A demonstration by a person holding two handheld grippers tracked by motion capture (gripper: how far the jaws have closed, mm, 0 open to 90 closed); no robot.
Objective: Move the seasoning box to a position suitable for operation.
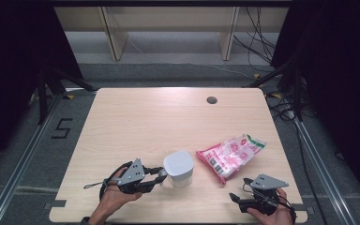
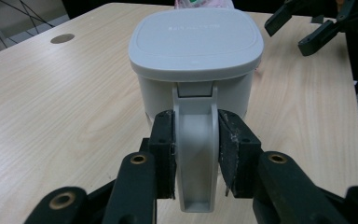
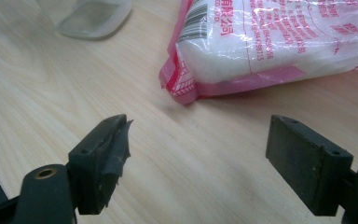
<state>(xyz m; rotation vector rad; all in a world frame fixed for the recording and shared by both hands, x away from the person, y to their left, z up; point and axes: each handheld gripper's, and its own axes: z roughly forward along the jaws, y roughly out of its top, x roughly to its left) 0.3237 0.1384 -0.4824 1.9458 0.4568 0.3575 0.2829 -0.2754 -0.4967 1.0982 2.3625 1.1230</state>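
A white container [image 1: 179, 168] with a rounded lid [image 2: 196, 42] stands upright near the table's front middle. Its flat white handle [image 2: 195, 154] hangs down the side facing my left gripper [image 1: 161, 177]. In the left gripper view my left gripper [image 2: 196, 149] has both black pads pressed against the handle's two edges. A pink and white plastic bag [image 1: 232, 154] lies to the right of the container. My right gripper [image 1: 236, 198] rests at the front right, jaws wide apart and empty. The bag's near end [image 3: 270, 42] lies a short way ahead of my right gripper [image 3: 198, 140].
The wooden table [image 1: 136, 122] has a round cable hole [image 1: 211, 100] near its far edge. Black stands and loose cables sit on the floor at both sides. The person's other gripper [image 2: 307, 28] shows at the top right of the left gripper view.
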